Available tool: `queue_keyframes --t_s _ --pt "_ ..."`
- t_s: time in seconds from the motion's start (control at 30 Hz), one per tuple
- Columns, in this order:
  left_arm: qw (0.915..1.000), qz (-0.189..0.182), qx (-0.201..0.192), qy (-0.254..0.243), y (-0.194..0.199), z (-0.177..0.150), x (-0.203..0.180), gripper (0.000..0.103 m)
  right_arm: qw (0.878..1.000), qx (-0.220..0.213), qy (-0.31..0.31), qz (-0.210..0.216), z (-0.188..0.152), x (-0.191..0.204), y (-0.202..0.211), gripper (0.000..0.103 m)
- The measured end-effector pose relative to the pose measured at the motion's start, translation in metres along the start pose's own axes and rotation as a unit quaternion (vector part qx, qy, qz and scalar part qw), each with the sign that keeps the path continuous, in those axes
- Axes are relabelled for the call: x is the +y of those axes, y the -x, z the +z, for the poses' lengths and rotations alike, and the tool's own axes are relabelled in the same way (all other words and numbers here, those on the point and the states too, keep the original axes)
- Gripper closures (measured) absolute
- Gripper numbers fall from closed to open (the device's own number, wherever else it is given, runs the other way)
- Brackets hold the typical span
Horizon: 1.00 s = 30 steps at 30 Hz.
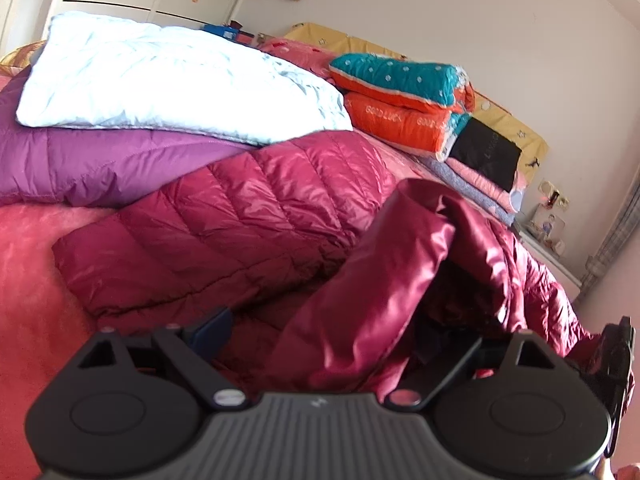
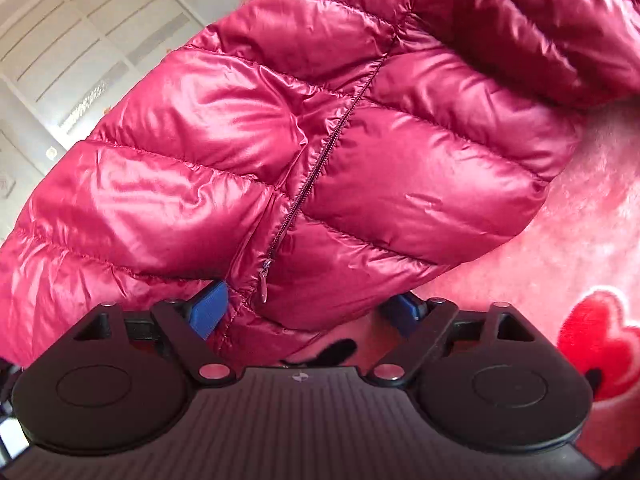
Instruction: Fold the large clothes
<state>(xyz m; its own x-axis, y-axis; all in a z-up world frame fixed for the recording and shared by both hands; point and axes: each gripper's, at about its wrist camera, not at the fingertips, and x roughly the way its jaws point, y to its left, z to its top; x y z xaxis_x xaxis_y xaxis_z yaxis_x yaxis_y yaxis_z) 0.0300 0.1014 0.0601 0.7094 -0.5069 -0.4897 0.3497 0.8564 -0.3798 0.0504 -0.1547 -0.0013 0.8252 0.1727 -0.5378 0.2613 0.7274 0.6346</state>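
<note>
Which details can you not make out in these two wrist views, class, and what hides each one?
- Left wrist view: the left gripper's right finger, buried under the maroon down jacket.
- Right wrist view: the jacket's full outline, cut off by the frame's edges.
- Left wrist view: print on the black bag, too small to read.

I see down jacket (image 2: 304,128): glossy quilted crimson cloth. Bedspread (image 2: 592,208): fuzzy matt pink fleece. Right gripper (image 2: 308,316): matt black plastic, ribbed blue pads (image 2: 210,312).
</note>
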Motion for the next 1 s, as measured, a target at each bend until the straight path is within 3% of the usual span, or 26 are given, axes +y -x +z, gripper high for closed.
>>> queue_keyframes --t_s 0.07,0.1,0.27,0.3,0.33,0.4,0.53,0.83,1.0 --pt "0.9999 0.004 0.008 -0.006 -0.003 -0.001 -0.002 0.021 1.000 0.006 -0.022 0.012 -0.001 -0.002 0.000 0.031" --pt "0.9999 0.005 0.011 -0.008 -0.004 -0.002 -0.003 0.026 0.999 0.011 -0.035 0.018 -0.003 -0.007 0.009 0.049" --pt "0.9997 -0.003 0.015 -0.019 -0.006 -0.005 -0.008 0.050 0.998 0.019 -0.049 0.022 -0.002 -0.004 0.023 0.079" --pt "0.9996 -0.007 0.014 -0.025 -0.006 -0.006 -0.009 0.060 0.999 0.018 -0.038 0.016 -0.002 0.000 0.029 0.082" --pt "0.9993 -0.012 0.014 -0.032 -0.005 -0.007 -0.012 0.070 1.000 0.015 -0.023 0.010 -0.002 0.006 0.038 0.085" --pt "0.9985 -0.018 0.013 -0.051 -0.003 -0.008 -0.017 0.078 1.000 0.009 0.004 0.003 -0.003 0.015 0.054 0.088" --pt "0.9964 -0.026 0.013 -0.080 0.003 -0.012 -0.026 0.087 0.999 -0.004 0.047 -0.008 -0.004 0.032 0.092 0.091" --pt "0.9900 -0.044 0.008 -0.134 0.037 -0.025 -0.044 0.093 0.997 -0.026 0.079 0.000 -0.004 0.039 0.182 0.092" --pt "0.9801 -0.052 0.016 -0.191 0.065 -0.036 -0.060 0.094 0.996 -0.019 0.081 -0.007 -0.009 0.030 0.211 0.092"
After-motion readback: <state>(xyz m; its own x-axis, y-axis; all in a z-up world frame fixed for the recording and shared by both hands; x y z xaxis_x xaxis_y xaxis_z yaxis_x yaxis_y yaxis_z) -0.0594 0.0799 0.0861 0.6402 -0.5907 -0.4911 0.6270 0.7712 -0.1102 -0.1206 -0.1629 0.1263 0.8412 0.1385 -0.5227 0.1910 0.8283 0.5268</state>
